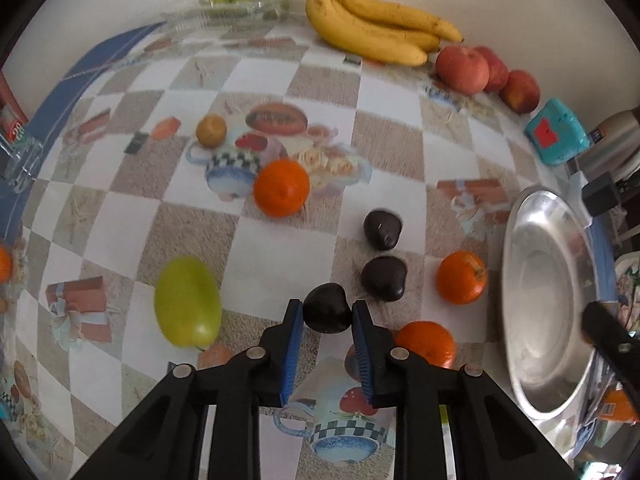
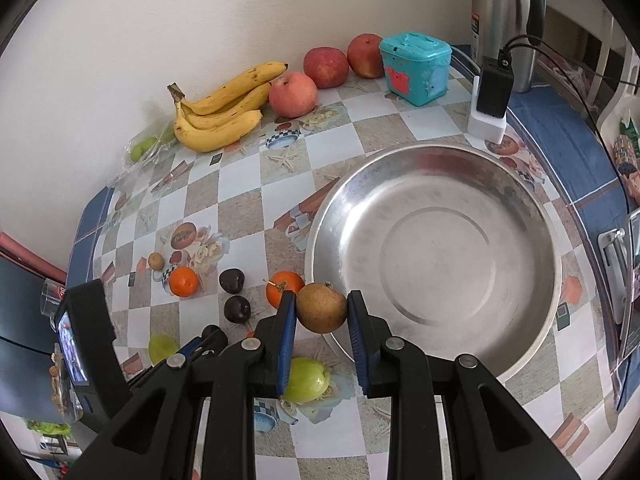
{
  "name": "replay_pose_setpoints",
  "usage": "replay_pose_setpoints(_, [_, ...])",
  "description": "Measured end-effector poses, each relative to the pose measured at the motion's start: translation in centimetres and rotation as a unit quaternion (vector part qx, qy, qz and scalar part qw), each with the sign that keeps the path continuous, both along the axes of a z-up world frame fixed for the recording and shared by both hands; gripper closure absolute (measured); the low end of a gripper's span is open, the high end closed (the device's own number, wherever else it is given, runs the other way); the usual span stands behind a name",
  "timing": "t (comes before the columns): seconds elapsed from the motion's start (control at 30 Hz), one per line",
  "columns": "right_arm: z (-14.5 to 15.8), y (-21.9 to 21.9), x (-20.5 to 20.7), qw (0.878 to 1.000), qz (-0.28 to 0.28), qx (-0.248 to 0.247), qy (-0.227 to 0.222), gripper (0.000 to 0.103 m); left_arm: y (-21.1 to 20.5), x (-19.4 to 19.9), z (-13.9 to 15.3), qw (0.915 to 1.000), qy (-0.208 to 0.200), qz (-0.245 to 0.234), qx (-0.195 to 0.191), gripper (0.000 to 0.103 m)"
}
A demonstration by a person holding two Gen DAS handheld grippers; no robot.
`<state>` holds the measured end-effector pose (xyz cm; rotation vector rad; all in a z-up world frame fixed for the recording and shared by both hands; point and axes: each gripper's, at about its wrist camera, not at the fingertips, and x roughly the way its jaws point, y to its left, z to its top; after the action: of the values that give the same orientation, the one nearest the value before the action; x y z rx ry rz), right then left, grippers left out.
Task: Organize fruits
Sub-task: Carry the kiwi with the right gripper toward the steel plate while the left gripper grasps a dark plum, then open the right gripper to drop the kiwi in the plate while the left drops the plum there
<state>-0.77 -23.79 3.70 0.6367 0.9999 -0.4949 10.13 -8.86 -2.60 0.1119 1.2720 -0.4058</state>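
Already the right claw grips a round brown fruit just over the near-left rim of the wide steel bowl, which lies ahead-right; the left claw clamps a dark plum near the tabletop's front edge.

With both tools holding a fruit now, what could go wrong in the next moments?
1. The right tool pinches the round brown fruit only at its sides; it might slip and roll before it is over the steel bowl.
2. The left tool holds a dark plum close to another plum and an orange; lifting carelessly may knock them.
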Motion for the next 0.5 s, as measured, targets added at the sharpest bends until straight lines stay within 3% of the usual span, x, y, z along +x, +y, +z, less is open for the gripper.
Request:
replay_pose_setpoints(0.27, [-1.8, -3.3, -1.5, 0.998, -0.05, 0.01, 0.025, 0.076, -1.7, -1.3, 3.4, 0.9987, -0.024, -0.026, -0.036, 0.076])
replay_pose_setpoints(0.5, [-2.7, -6.4, -3.9, 0.992, -0.104, -0.019, 0.065, 0.076, -7.4, -4.5, 4.5, 0.9931, -0.039, -0.099, -0.049, 0.076])
